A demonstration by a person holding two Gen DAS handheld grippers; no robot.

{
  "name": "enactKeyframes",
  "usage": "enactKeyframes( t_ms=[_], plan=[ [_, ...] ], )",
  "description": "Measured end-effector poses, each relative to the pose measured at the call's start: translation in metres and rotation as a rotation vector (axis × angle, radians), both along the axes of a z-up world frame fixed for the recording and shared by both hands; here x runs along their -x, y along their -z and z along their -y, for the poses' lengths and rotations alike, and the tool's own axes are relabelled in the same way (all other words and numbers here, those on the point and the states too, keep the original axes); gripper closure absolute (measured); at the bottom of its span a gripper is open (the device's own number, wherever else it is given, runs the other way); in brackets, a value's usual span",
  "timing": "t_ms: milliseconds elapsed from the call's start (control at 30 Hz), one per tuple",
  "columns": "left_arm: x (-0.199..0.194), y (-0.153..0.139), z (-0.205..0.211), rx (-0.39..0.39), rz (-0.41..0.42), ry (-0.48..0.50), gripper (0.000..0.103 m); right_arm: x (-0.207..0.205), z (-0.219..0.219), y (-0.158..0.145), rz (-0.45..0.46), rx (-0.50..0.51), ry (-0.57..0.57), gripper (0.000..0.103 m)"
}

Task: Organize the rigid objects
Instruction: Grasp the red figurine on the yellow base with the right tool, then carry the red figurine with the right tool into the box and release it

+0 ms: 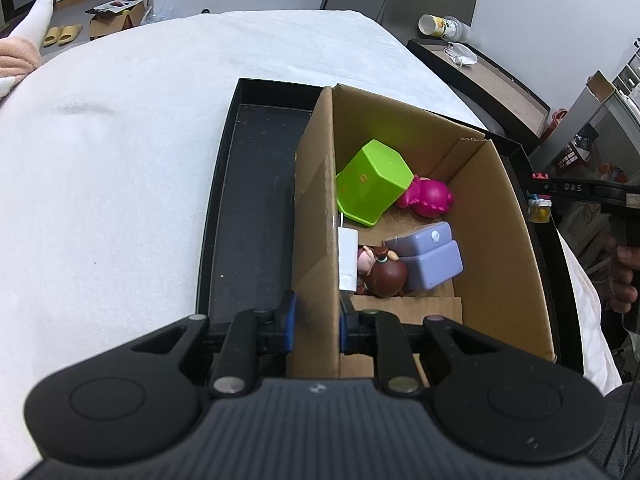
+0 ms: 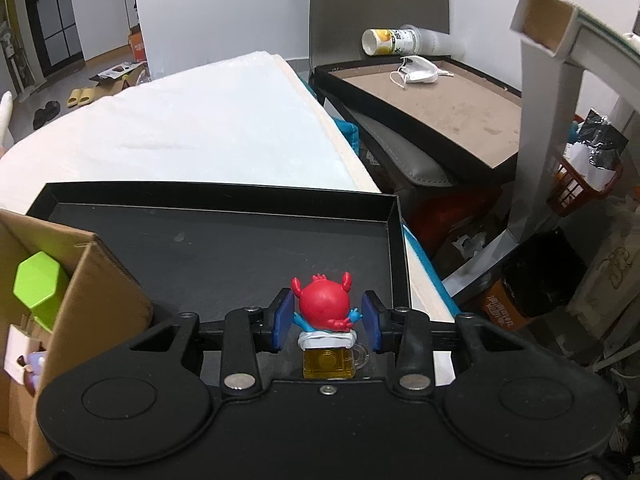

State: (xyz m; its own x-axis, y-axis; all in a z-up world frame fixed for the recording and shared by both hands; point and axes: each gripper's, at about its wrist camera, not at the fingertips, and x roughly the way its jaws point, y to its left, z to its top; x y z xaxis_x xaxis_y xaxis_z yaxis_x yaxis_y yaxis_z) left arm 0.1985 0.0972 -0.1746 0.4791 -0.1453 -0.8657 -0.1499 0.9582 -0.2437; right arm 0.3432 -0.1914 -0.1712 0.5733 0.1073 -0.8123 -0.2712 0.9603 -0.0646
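Left wrist view: left gripper (image 1: 316, 322) pinched the cardboard box (image 1: 496, 216) wall between its fingers; toys lay inside, ahead-right.
Right wrist view: right gripper (image 2: 327, 322) fingers stood spread, the red crab figurine (image 2: 323, 310) between the pads, untouched, on the black tray (image 2: 224, 240).
Technique: centre pads on the crab's body, close gently, keep the box steadied.

1. The cardboard box (image 1: 500, 216) was plain brown.
2. The tray (image 2: 224, 248) was black.
3. The hexagonal cup (image 1: 372, 180) was lime green, the figure (image 1: 428, 198) beside it magenta.
4. The block toy (image 1: 432, 256) was lavender.
5. The crab figurine (image 2: 325, 308) was red, on a yellow mug.
6. The bed cover (image 1: 120, 140) was white.
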Motion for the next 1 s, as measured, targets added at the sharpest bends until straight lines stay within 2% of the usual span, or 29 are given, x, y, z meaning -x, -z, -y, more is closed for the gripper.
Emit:
enactKeyframes(
  t_ms=[567,1000],
  plan=[
    [0.009,-0.011,0.003,-0.006,0.031,0.001,0.087,0.038,-0.009,-0.041,0.041,-0.061,-0.041,0.066],
    [0.011,-0.01,0.003,0.002,0.034,0.022,0.087,0.056,-0.054,-0.069,0.064,-0.096,-0.138,0.066]
  ],
)
